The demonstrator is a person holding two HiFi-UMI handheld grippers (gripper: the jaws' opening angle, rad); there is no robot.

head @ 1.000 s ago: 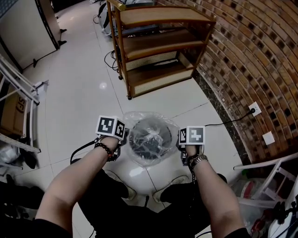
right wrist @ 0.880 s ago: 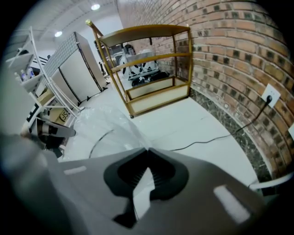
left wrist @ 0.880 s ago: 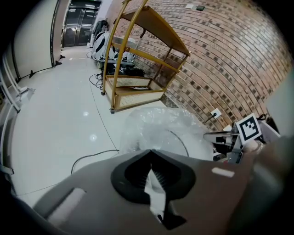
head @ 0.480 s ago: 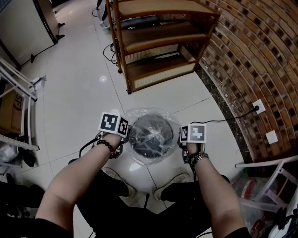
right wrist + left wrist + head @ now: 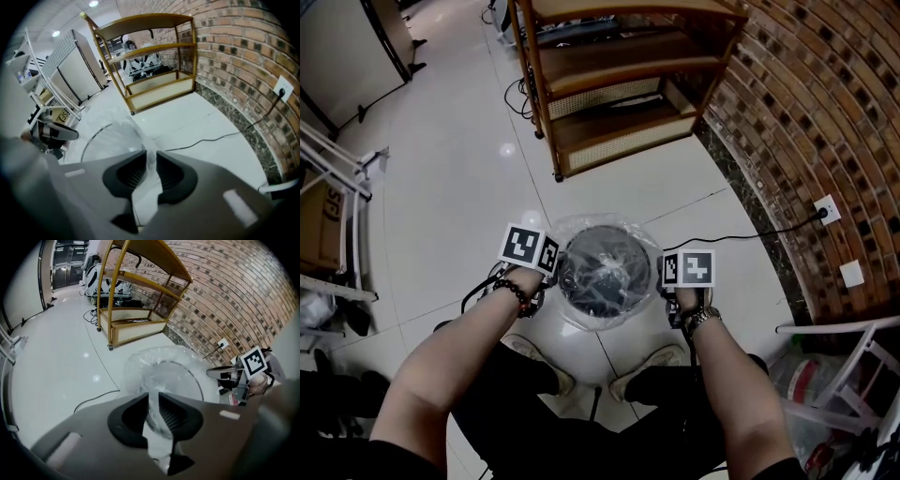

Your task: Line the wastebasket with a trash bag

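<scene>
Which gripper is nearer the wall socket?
Right. The right gripper is on the wastebasket's wall socket side, the left gripper across it; both have just been opening, trash bag between their jaws.

A cardboard box (image 5: 60, 114) at the left of the right gripper view bore dark printed letters that read roughly "JSI", with the rest cut off. In the head view the same box (image 5: 319, 217) showed only a fragment of a letter. Nothing else was legible.

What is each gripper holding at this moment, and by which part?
Nothing firmly: the jaws of the left gripper and right gripper have just been opening, with the trash bag's rim film between them on opposite sides of the wastebasket.
</scene>
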